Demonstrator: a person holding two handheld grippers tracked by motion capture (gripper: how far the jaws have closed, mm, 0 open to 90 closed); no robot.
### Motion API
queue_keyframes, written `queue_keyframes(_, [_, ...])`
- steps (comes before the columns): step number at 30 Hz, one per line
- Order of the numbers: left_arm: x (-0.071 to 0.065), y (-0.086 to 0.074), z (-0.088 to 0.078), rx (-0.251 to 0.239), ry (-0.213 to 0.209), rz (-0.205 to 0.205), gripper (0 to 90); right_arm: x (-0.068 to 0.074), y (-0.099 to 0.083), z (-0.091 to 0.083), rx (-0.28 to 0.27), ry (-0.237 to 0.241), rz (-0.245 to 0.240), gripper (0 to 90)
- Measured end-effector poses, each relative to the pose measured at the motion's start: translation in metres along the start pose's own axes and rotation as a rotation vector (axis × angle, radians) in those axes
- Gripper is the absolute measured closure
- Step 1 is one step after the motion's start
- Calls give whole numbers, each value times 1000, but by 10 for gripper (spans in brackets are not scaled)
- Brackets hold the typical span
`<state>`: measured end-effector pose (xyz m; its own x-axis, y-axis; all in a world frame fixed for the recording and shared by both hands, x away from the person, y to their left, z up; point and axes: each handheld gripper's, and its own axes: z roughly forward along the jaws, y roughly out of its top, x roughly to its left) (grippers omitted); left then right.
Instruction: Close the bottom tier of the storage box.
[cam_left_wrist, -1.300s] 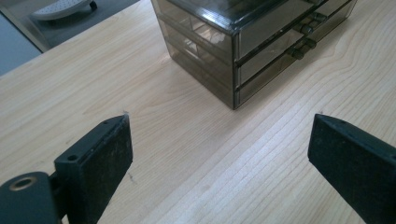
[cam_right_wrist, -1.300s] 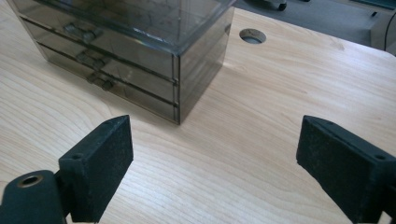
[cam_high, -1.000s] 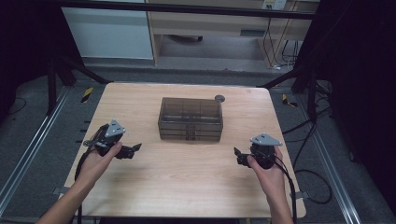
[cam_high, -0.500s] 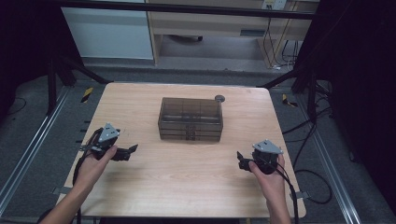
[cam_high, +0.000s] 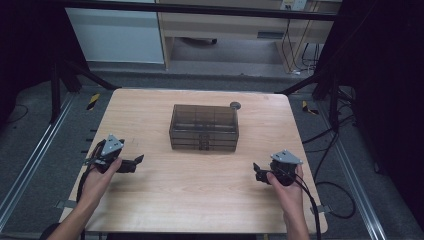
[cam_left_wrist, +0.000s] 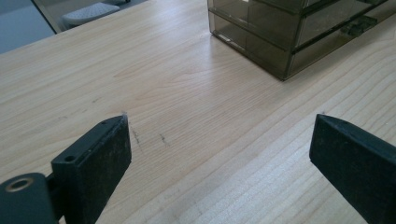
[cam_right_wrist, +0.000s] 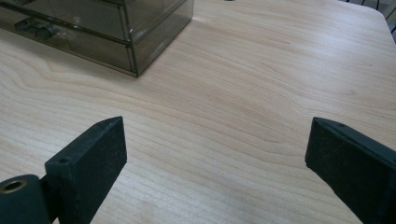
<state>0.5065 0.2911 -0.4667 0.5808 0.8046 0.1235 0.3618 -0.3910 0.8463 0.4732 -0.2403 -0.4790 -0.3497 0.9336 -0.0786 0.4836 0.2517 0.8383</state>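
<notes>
I see a table (cam_high: 200, 200) of pale wood, smooth and almost matt, with a fine wavy grain and a few small dark scratches near my left gripper (cam_left_wrist: 219, 163). The drawer box (cam_high: 204, 127) looks like smoky transparent plastic, glossy, with soft reflections on its walls. The 2 jaws of each gripper are black and matt, with a slightly grainy surface like rubber or foam; my right gripper (cam_right_wrist: 215, 163) shows the same finish. On top of each gripper sits a grey plate (cam_high: 113, 145) that looks like dull metal.
</notes>
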Motion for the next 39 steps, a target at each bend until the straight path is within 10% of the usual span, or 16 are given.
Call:
queue_keyframes(19, [4,-19,10,-128,31,-75,53,-4,-7,20,-91,-68,88,57])
queue_keyframes(39, [4,-27,23,-116,43,-75,33,-2,-14,28,-89,-59,86,62])
